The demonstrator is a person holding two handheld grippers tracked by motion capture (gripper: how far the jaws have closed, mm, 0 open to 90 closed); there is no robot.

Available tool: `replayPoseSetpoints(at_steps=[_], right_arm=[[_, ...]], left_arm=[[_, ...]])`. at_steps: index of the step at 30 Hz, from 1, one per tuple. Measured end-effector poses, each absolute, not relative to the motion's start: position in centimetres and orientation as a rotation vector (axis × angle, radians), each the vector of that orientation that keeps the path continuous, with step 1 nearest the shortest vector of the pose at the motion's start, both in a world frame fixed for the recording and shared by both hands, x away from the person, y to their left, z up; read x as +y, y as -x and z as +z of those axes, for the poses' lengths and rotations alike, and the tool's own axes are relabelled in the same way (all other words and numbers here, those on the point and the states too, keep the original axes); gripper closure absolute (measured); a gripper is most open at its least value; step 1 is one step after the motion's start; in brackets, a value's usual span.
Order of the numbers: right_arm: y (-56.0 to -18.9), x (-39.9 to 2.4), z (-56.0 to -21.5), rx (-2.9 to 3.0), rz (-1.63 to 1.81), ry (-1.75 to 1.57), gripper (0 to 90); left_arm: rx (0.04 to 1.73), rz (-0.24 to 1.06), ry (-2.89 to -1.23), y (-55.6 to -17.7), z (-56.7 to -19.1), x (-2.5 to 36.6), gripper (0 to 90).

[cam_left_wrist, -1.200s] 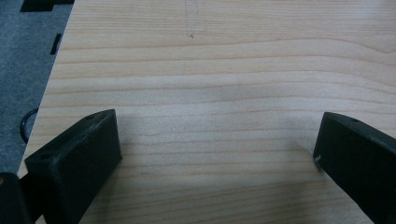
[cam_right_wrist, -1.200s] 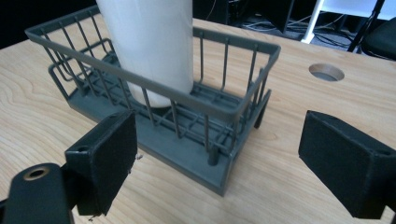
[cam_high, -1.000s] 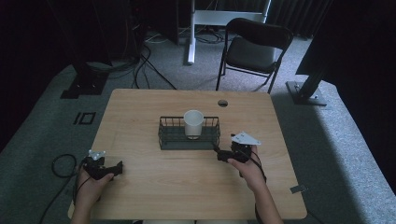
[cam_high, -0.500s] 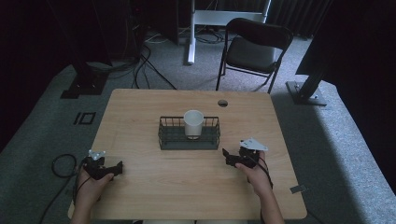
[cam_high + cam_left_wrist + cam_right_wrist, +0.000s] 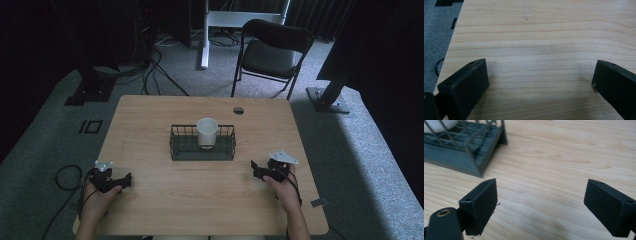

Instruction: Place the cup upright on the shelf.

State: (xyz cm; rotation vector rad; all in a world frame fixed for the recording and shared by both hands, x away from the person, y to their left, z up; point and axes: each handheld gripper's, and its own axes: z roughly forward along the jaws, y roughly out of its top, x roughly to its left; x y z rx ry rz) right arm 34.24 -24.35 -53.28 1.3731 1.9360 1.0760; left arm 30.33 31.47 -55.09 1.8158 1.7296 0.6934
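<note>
Left gripper (image 5: 125, 180): we see it low at the near left of the table (image 5: 150, 115), held in the person's left hand (image 5: 97, 197); in the left gripper view (image 5: 540, 82) its jaws stand wide apart with bare wood between them.
Right gripper (image 5: 256, 169): we see it at the near right of the table, held in the right hand (image 5: 285, 187); in the right gripper view (image 5: 540, 205) its jaws are spread wide with nothing between them.
Wire basket (image 5: 180, 150): we find it ahead of both grippers, between them and nearer the right one; in the right gripper view its dark corner (image 5: 477, 161) sits just ahead and to the left of the left-hand jaw, apart from it.
White cup (image 5: 206, 132): we see it upright inside the basket, about midway along it, well ahead of both grippers; in the right gripper view a white edge (image 5: 439, 125) shows behind the wires.
Table hole (image 5: 238, 110): we see it beyond the basket, far from both grippers.
Folding chair (image 5: 270, 52): we see it on the floor past the far edge, well beyond the right gripper.
Cables (image 5: 62, 177): we see a loop on the carpet just outside the left gripper.
</note>
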Motion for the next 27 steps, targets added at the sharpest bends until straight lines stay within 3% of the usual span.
replayPoseSetpoints(at_steps=[27], right_arm=[[-33.0,-29.9,-54.0,2.029,1.053,-1.429,11.3]], left_arm=[[1.730,0.693,-1.815,-30.3,-55.1,31.5,1.0]])
